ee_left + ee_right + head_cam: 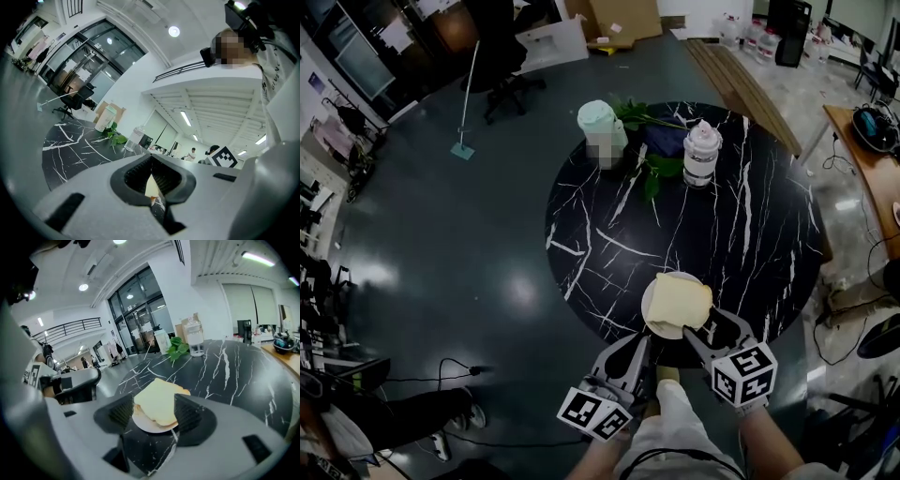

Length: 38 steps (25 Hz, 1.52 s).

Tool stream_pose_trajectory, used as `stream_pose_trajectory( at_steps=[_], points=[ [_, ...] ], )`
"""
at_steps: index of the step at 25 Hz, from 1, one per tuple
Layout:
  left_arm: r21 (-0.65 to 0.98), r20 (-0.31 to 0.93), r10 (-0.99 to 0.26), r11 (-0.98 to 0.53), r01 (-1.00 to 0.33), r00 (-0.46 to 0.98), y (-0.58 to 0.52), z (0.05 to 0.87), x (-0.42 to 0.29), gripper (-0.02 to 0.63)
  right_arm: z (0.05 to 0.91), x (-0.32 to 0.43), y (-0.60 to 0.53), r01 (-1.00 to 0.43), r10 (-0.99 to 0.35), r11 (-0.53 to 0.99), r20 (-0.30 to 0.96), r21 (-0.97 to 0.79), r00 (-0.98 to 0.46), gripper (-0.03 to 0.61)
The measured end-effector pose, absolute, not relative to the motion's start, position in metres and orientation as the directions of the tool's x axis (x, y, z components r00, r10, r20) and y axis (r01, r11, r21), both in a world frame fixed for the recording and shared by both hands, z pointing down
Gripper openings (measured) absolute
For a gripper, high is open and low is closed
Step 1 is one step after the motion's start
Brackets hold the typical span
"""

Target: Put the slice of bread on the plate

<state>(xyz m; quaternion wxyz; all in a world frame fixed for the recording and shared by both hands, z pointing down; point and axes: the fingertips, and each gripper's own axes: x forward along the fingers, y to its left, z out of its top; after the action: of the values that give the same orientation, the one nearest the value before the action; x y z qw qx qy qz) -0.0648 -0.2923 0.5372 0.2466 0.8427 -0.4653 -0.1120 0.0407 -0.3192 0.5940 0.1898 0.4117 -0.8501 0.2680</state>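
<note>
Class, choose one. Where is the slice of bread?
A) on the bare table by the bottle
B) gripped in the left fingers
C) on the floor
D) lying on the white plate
D: the slice of bread lies on the plate, and the right gripper stands open, not pressing it.

Pale yellow bread [680,300], white plate [649,321], blk table [750,216] w/ white veins.
</note>
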Motion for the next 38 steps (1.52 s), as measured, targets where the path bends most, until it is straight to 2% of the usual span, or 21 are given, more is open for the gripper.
stream_pose_trajectory(
  at_steps=[5, 10, 13, 19, 38],
  points=[
    [0.514, 0.035, -0.836, -0.455, -0.727, 0.548, -0.288, 0.532, -0.062, 0.008, 0.573, 0.036, -0.307, -0.766, -0.600, 0.550, 0.480, -0.333, -0.640, 0.243],
    [0.506, 0.025, -0.830, -0.470, -0.724, 0.557, -0.280, 0.523, -0.059, 0.008, 0.545, 0.032, -0.292, -0.729, -0.603, 0.593, 0.411, -0.343, -0.684, 0.096],
    [0.500, 0.020, -0.826, -0.480, -0.721, 0.563, -0.275, 0.516, -0.056, 0.008, 0.530, 0.032, -0.284, -0.714, -0.605, 0.608, 0.380, -0.346, -0.699, 0.048],
    [0.492, 0.017, -0.810, -0.504, -0.710, 0.587, -0.262, 0.509, -0.047, 0.008, 0.515, 0.034, -0.265, -0.706, -0.609, 0.617, 0.358, -0.347, -0.708, 0.025],
    [0.459, -0.048, -0.765, -0.588, -0.667, 0.642, -0.226, 0.470, -0.030, 0.008, 0.468, 0.030, -0.210, -0.708, -0.649, 0.643, 0.285, -0.290, -0.706, 0.011]
  ],
)
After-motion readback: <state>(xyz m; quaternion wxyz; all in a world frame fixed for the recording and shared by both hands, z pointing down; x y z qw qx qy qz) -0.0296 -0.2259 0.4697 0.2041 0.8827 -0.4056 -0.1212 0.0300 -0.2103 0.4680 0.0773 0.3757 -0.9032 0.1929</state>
